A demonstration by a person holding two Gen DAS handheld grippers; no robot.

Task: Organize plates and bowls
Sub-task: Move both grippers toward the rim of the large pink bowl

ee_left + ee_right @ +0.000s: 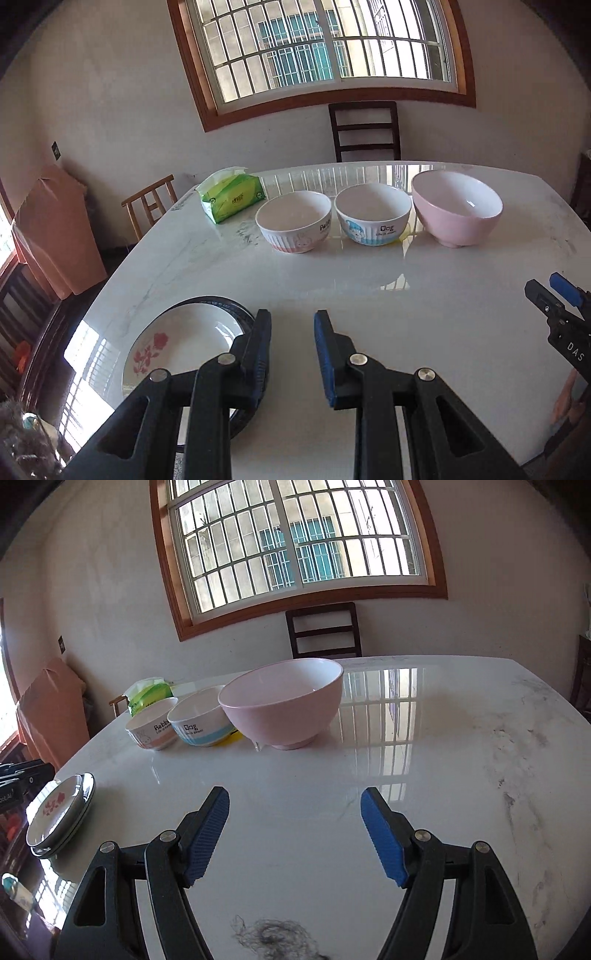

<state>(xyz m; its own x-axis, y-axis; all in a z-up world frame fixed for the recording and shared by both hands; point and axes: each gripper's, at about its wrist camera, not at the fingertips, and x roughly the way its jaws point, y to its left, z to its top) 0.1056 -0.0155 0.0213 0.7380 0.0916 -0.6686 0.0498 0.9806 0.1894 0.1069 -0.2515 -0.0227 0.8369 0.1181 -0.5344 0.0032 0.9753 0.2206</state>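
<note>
Three bowls stand in a row at the far side of the white marble table (332,295): a pink-striped rabbit bowl (293,221) (152,726), a blue "Dog" bowl (373,214) (201,720) and a large pink bowl (457,208) (282,705). A white plate with a red flower (181,343) (55,812) sits stacked on a dark-rimmed plate at the near left. My left gripper (291,332) is open and empty, just right of the plates. My right gripper (293,805) is open and empty over bare table, short of the pink bowl; its tip (554,295) shows in the left wrist view.
A green tissue pack (231,197) (149,698) lies behind the rabbit bowl. A dark chair (364,129) (325,629) stands under the window, a light wooden chair (149,205) at the table's left. A tuft of hair (277,936) lies on the table near me.
</note>
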